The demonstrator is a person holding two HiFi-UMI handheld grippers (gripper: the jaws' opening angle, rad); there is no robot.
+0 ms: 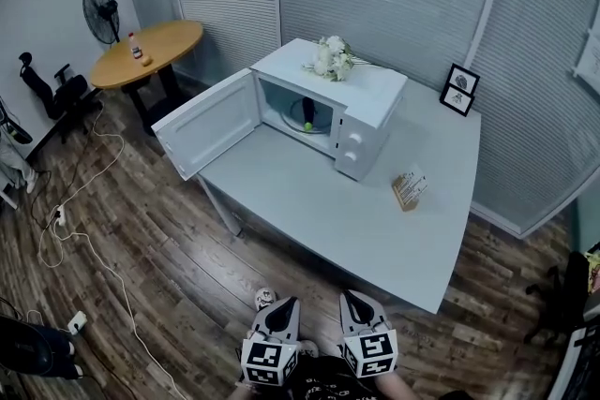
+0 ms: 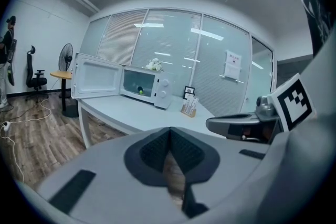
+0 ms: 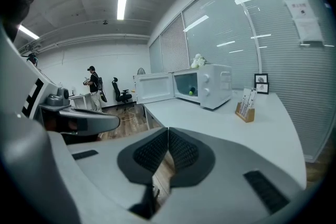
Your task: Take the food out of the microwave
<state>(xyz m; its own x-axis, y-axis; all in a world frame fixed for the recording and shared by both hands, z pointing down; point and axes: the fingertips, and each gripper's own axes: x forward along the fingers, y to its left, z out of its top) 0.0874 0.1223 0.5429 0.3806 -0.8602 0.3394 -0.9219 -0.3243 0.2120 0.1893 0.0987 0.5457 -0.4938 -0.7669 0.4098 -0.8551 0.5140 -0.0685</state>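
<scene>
My left gripper (image 1: 280, 309): jaws together, empty.
My right gripper (image 1: 356, 303): jaws together, empty.
Food (image 1: 307, 125): small green item inside the open microwave (image 1: 361, 122).
Bearing: ahead across the table (image 1: 375, 220), well apart; my left gripper looks slightly nearer.
Long axis: too small to tell.

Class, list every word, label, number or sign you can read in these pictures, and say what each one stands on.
No text here can be read.
Paper notice on the glass wall: print too small.
Cards in the wooden holder on the table: blurred.
Microwave control panel: no legible labels.
Marker cubes: black-and-white patterns, not words.
</scene>
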